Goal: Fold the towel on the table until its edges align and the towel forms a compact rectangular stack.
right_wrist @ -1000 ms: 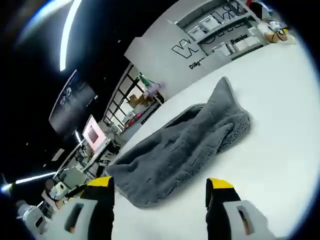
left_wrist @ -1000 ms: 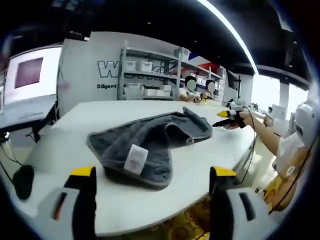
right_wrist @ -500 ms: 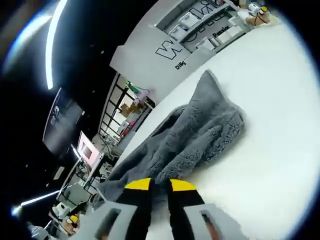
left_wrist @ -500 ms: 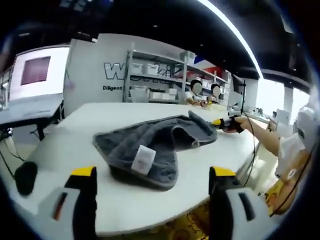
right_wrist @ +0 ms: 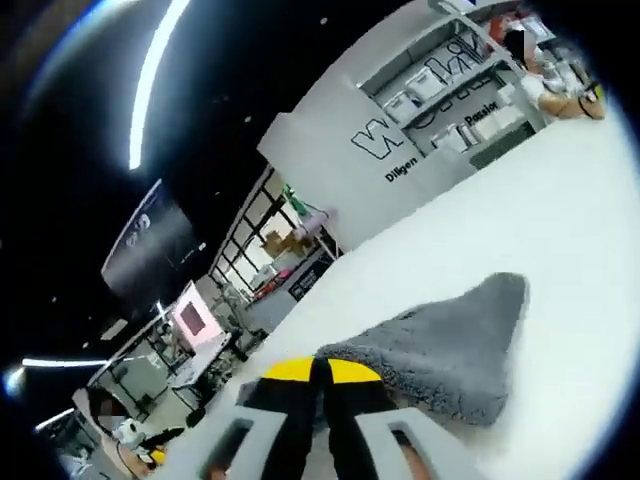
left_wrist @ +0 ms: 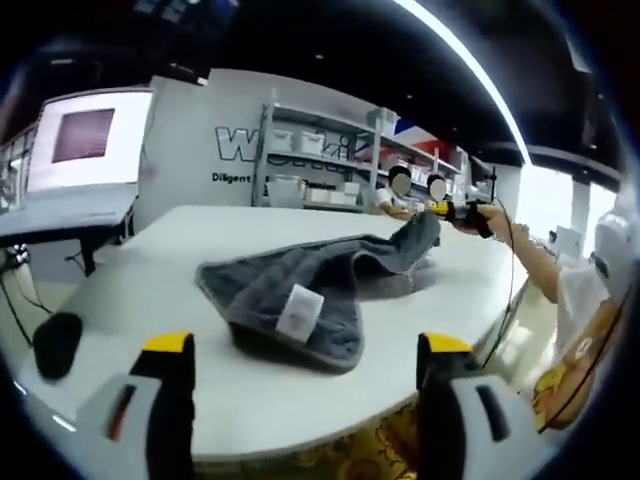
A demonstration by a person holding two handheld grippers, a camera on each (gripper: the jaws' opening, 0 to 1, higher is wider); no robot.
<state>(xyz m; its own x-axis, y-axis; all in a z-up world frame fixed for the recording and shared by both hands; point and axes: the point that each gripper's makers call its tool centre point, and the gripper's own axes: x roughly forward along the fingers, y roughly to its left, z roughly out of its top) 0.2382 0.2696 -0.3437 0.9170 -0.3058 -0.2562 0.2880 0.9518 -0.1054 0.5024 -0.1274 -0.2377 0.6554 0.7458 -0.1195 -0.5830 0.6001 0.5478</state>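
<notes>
One grey towel (left_wrist: 300, 290) lies rumpled near the middle of the white table (left_wrist: 150, 260), its white label (left_wrist: 299, 311) facing the near edge; its far corner (lifted off the surface) is pinched in the right gripper (right_wrist: 322, 372), jaws closed on the cloth; the left gripper (left_wrist: 300, 350) hangs at the near edge, jaws spread wide, holding nothing.

A dark computer mouse (left_wrist: 57, 343) lies near the bench's (left_wrist: 150, 270) edge. Behind stand shelving with white bins (left_wrist: 305, 165), a lettered wall (left_wrist: 240, 145) and a monitor (left_wrist: 85, 135).
</notes>
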